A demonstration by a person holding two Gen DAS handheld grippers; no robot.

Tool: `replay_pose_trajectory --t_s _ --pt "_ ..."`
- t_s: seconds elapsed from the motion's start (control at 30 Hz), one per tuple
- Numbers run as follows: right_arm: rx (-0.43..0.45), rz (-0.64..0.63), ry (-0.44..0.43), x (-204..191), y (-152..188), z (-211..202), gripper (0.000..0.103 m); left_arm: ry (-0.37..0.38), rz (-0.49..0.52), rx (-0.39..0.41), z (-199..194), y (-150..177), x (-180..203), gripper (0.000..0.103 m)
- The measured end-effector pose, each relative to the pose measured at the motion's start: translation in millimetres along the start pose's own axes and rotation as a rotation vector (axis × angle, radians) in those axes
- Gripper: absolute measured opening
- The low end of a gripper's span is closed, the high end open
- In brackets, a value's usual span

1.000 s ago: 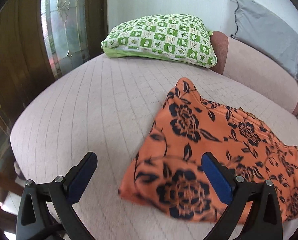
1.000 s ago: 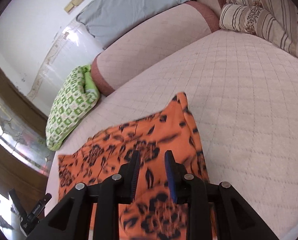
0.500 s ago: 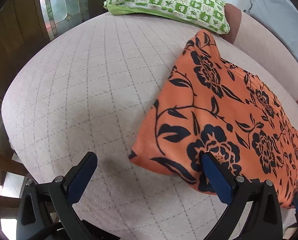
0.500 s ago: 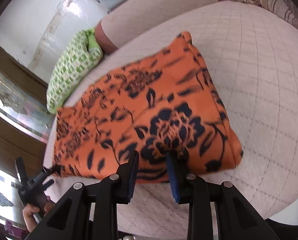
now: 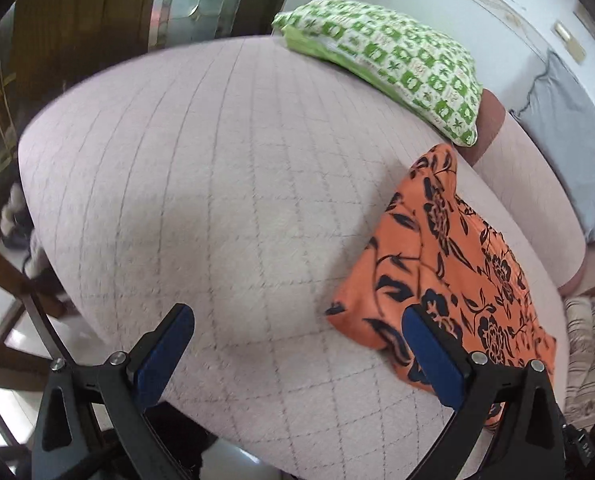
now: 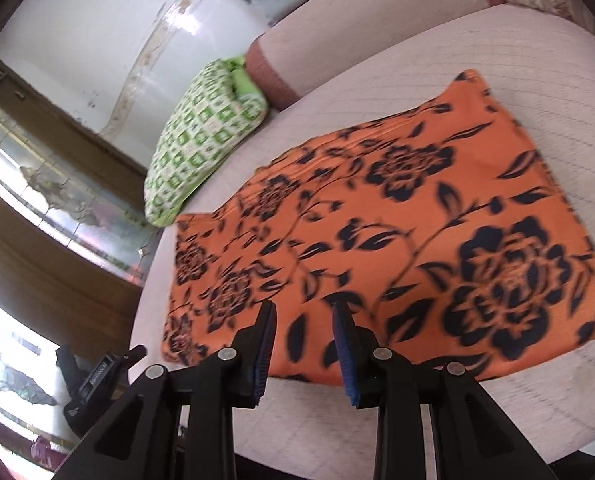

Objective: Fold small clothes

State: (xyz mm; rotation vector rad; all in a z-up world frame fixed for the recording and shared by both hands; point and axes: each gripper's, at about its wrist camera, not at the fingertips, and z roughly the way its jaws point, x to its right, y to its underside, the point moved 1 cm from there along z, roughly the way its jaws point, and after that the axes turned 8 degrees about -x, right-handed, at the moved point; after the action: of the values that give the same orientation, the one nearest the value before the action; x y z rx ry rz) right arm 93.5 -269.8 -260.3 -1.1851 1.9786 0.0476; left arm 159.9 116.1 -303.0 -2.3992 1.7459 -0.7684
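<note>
Folded orange floral garment [image 6: 397,216] flat on bed [image 5: 217,184] — long axis toward green pillow [image 6: 201,136] — both grippers' jaws open, empty.

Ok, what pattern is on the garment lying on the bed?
Orange garment with dark navy flowers and leaves, clearest in the right wrist view.

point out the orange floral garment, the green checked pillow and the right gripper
orange floral garment [image 6: 381,240], right wrist view, middle of the flat cloth.
green checked pillow [image 5: 393,64], left wrist view, top face.
right gripper [image 6: 303,344], right wrist view, gap midway between its fingertips.
</note>
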Motion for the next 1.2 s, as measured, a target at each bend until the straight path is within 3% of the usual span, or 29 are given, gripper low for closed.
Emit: replay_pose_trajectory --t_s 0.1,0.23,0.37,0.77,0.8,0.9,0.93,1.0,1.1,1.2 --pt "-0.013 -0.01 -0.028 -7 4 3 0.034 0.061 -0.031 -0.064 10 4 -7 0.101" --pt "-0.037 0.004 -0.056 -8 6 8 0.037 0.106 0.058 -0.063 9 15 14 0.094" --pt "-0.05 -0.01 -0.05 -9 5 12 0.037 0.204 0.086 -0.11 20 21 30 0.078" --pt "-0.06 -0.011 -0.034 -1 3 15 0.037 0.269 0.057 -0.019 45 -9 50 0.079" --pt "-0.061 -0.015 -0.033 -2 3 16 0.037 0.284 0.052 -0.014 45 -9 50 0.075" --pt "-0.066 -0.038 -0.019 -6 4 19 0.037 0.315 0.056 -0.033 48 -7 51 0.045" --pt "-0.066 -0.044 -0.015 -7 4 19 0.037 0.31 0.066 -0.042 50 -6 53 0.043" --pt "-0.065 -0.051 -0.01 -8 5 21 0.037 0.302 0.08 -0.037 51 -5 56 0.045" --pt "-0.066 -0.049 -0.008 -9 6 23 0.037 0.324 0.063 -0.035 53 -5 57 0.056" --pt "-0.064 -0.05 -0.006 -10 6 24 0.037 0.312 0.063 -0.026 55 -6 60 0.055"
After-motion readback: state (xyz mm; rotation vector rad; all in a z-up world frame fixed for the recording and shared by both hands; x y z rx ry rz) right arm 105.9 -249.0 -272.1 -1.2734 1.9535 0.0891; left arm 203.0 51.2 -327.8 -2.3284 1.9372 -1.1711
